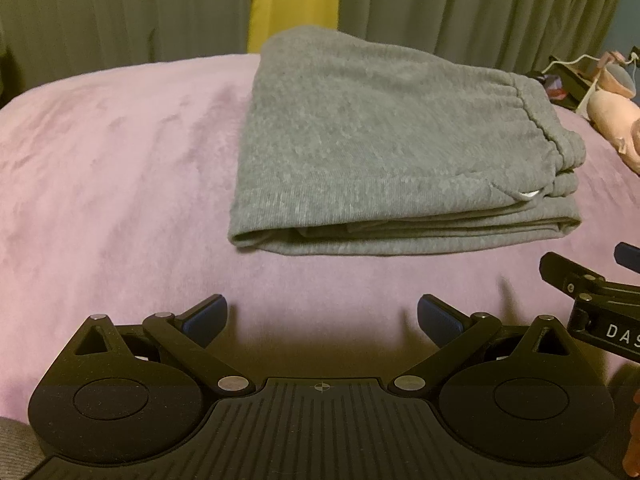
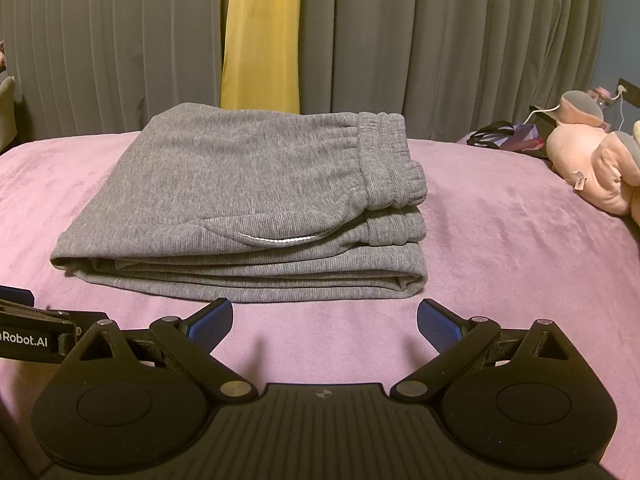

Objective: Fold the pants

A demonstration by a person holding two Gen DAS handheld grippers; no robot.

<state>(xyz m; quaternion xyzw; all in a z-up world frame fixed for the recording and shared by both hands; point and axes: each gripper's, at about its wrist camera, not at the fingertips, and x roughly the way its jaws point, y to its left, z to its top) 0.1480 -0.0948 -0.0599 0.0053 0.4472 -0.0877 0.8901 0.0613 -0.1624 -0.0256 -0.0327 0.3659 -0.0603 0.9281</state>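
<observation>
One bed with a pink cover [image 2: 500, 248] carries one pair of grey pants [image 2: 248, 200], folded in a flat stack at its middle, and before the stack two hand-held grippers, left [image 1: 322, 320] and right [image 2: 325, 322], hover empty with fingers spread apart.

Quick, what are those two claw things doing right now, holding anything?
Left gripper: jaws open, holding nothing, short of the folded grey pants.
Right gripper: jaws open, holding nothing, also clear of the pants.
</observation>
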